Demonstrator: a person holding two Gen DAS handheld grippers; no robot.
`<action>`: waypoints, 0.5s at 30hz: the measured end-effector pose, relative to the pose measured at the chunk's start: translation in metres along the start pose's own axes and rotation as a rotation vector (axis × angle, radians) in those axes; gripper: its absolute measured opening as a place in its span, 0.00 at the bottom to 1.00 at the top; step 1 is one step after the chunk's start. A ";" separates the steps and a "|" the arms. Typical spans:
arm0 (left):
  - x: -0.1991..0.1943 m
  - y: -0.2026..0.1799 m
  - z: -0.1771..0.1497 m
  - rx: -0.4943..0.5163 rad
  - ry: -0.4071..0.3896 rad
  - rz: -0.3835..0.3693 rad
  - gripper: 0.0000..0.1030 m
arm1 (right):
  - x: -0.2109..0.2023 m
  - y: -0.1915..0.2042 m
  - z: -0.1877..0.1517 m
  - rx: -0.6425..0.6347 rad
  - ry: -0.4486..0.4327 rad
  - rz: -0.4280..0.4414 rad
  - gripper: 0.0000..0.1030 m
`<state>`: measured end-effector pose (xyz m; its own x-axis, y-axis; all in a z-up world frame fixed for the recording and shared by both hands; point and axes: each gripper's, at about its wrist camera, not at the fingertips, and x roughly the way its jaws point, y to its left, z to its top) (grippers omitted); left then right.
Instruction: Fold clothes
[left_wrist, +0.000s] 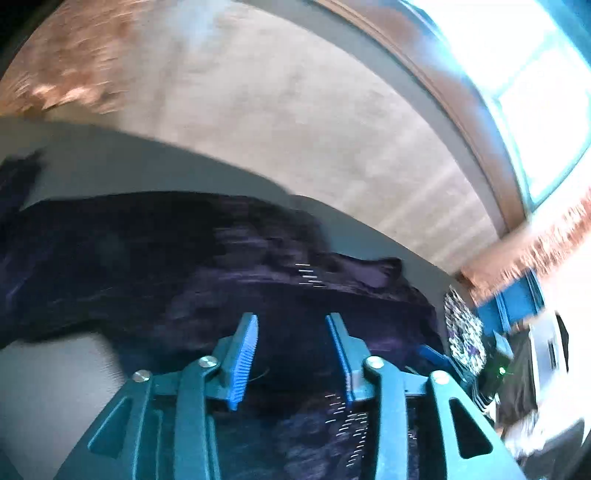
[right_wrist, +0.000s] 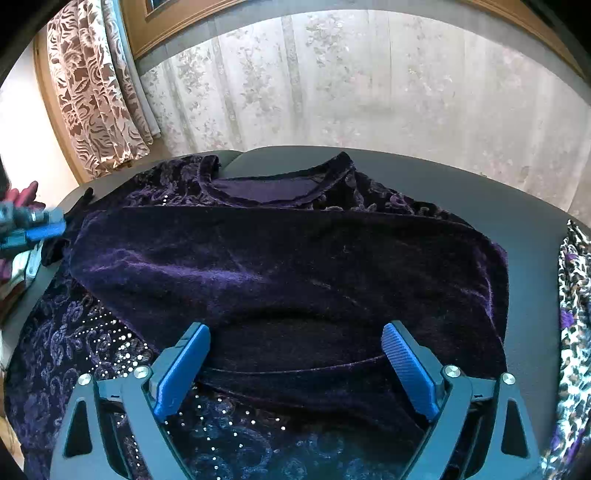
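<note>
A dark purple velvet top (right_wrist: 288, 266) lies on the grey table (right_wrist: 524, 206), its lower part folded up over the body and its neckline (right_wrist: 273, 192) at the far side. A rhinestone pattern shows on the near-left part. My right gripper (right_wrist: 295, 328) hovers over the near fold, open wide, with nothing between its pads. My left gripper (left_wrist: 291, 321) stands open above the same top (left_wrist: 166, 258); that view is blurred. In the right wrist view the left gripper (right_wrist: 55, 229) sits at the garment's left edge, by a dark sleeve end.
A leopard-print garment (right_wrist: 572, 314) lies at the table's right edge, also visible as a patterned patch (left_wrist: 463, 332). A patterned curtain (right_wrist: 99, 99) hangs at the far left and a pale wallpapered wall (right_wrist: 332, 85) stands behind the table. A bright window (left_wrist: 517, 74) is at the right.
</note>
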<state>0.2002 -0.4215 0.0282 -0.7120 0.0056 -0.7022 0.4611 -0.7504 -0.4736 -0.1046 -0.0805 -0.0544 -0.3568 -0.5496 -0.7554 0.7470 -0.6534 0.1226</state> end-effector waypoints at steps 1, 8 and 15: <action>0.010 -0.006 0.000 0.039 0.006 0.041 0.39 | -0.001 -0.001 0.000 0.009 -0.004 0.010 0.94; 0.045 0.009 -0.024 0.139 -0.007 0.221 0.33 | -0.008 -0.014 -0.002 0.092 -0.040 0.080 0.94; 0.035 -0.021 -0.011 0.162 -0.018 0.219 0.32 | -0.008 -0.011 -0.002 0.092 -0.037 0.085 0.95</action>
<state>0.1713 -0.3983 0.0082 -0.6146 -0.1792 -0.7682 0.5154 -0.8285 -0.2191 -0.1092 -0.0681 -0.0512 -0.3166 -0.6227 -0.7155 0.7212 -0.6480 0.2448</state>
